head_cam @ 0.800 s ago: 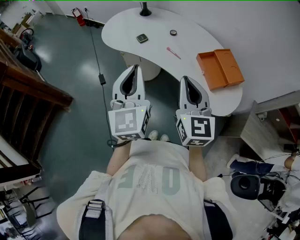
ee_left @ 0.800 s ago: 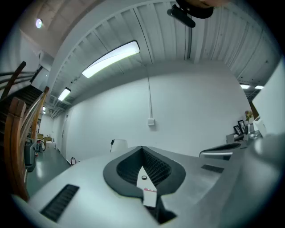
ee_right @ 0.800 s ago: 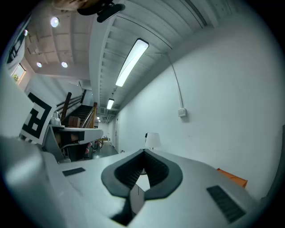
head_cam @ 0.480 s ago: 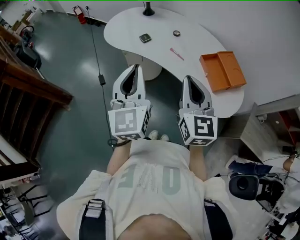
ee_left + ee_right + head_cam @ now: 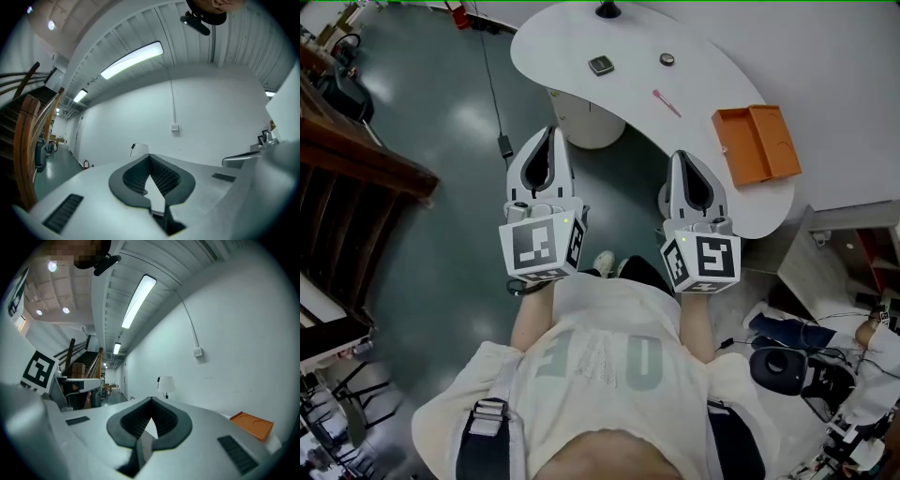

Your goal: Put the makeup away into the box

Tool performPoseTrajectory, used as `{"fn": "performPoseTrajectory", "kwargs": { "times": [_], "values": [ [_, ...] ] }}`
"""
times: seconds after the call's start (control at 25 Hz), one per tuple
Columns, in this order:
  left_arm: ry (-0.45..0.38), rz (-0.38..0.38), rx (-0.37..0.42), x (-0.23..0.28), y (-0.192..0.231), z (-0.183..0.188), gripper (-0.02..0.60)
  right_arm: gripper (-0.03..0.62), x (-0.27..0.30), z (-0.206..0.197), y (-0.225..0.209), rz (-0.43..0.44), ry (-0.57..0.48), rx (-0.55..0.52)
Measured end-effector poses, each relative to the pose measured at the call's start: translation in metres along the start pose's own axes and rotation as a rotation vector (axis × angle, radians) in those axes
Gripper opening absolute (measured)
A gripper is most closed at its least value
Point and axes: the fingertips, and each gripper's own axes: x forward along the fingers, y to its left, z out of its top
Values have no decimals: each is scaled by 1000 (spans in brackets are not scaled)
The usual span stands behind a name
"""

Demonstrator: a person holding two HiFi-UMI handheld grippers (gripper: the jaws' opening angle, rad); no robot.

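An open orange box (image 5: 757, 143) lies at the right end of a curved white table (image 5: 581, 37); its edge shows in the right gripper view too (image 5: 252, 423). On the table lie a pink stick (image 5: 667, 103), a dark square compact (image 5: 601, 65) and a small round item (image 5: 667, 59). My left gripper (image 5: 545, 132) and right gripper (image 5: 685, 157) are held level in front of my chest, short of the table. Both are shut with their tips together and nothing between them, as the left gripper view (image 5: 149, 156) and right gripper view (image 5: 152, 400) show.
A dark lamp base (image 5: 607, 10) stands at the table's far edge. A cable with a power brick (image 5: 502, 143) runs along the green floor on the left. A wooden stair rail (image 5: 366, 150) is at far left. Equipment lies on the floor at lower right (image 5: 787, 361).
The table and its objects have shifted a little up and to the right in the head view. My left gripper has drifted slightly left; both stay shut.
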Motion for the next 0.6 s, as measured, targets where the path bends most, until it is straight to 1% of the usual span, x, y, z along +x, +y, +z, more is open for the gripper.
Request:
{"fn": "performPoseTrajectory", "kwargs": {
  "times": [0.08,0.16,0.32,0.4,0.52,0.6],
  "values": [
    [9,17,-2,6,11,-7,8,3,2,-3,-3,-22,4,-25],
    [23,16,-4,12,13,-16,8,3,1,-5,-9,-45,6,-47],
    [29,-2,-2,27,9,-20,8,3,7,-4,-19,-56,-10,-22],
    [16,-22,12,44,-1,-17,8,3,16,2,-30,-58,-43,-4],
    [-5,-77,40,74,-25,-12,8,3,37,14,-52,-60,-103,17],
    [-3,-112,53,95,-40,-15,8,3,52,22,-67,-56,-122,26]
  ]
}}
